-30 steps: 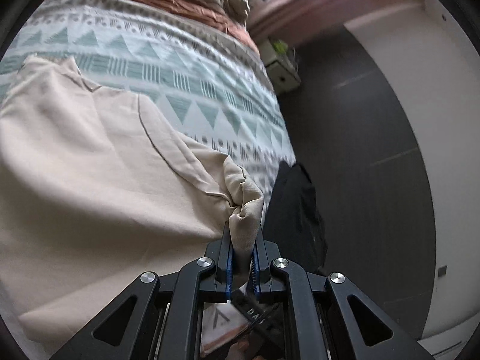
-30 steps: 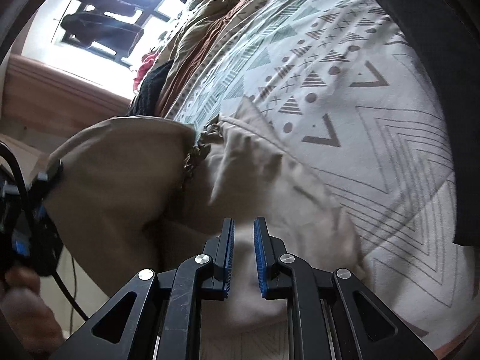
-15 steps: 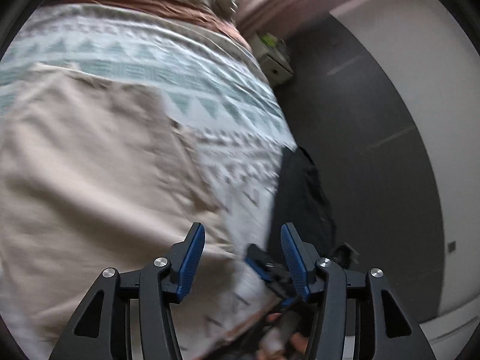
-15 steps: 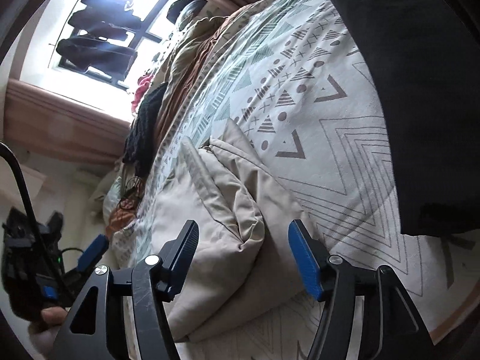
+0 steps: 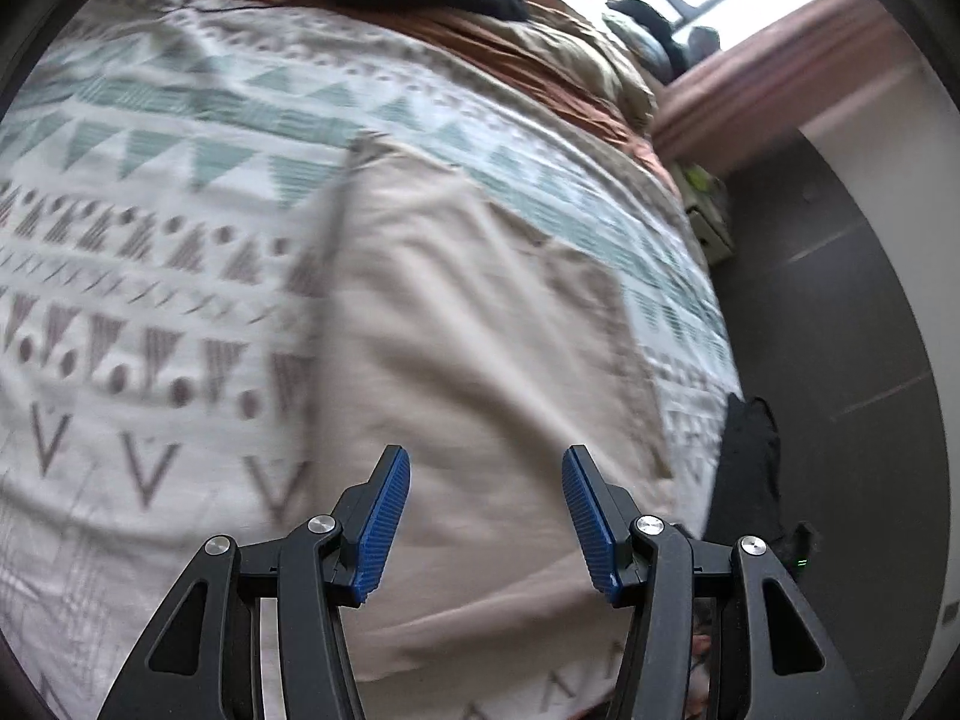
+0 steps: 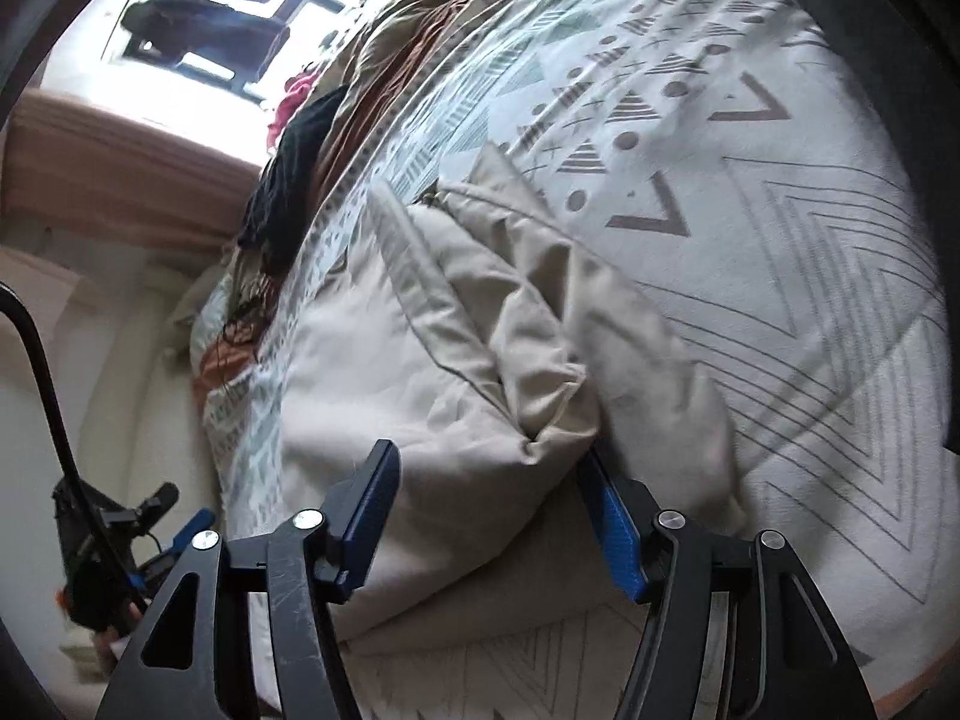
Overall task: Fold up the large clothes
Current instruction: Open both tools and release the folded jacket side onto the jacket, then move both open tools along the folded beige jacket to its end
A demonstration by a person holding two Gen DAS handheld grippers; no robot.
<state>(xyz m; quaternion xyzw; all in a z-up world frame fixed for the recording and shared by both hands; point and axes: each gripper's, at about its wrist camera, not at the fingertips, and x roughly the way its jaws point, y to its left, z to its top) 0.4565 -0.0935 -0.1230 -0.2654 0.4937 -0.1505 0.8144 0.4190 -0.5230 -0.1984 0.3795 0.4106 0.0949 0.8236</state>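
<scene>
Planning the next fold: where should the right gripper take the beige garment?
Take the bunched folded corner of the beige fabric garment, coming from the near edge. It stands raised off the patterned bedspread, between the closing pads of the right gripper.

Probably a home bedroom: patterned bedspread [image 5: 180,228], heaped clothes [image 6: 288,180], bright window [image 6: 198,42].

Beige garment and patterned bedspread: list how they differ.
The beige garment is plain; the patterned bedspread carries green and brown triangles, dots and lines. The garment is small and lies on top, bunched at one corner; the bedspread spreads flat beneath it. Both are light fabric.
</scene>
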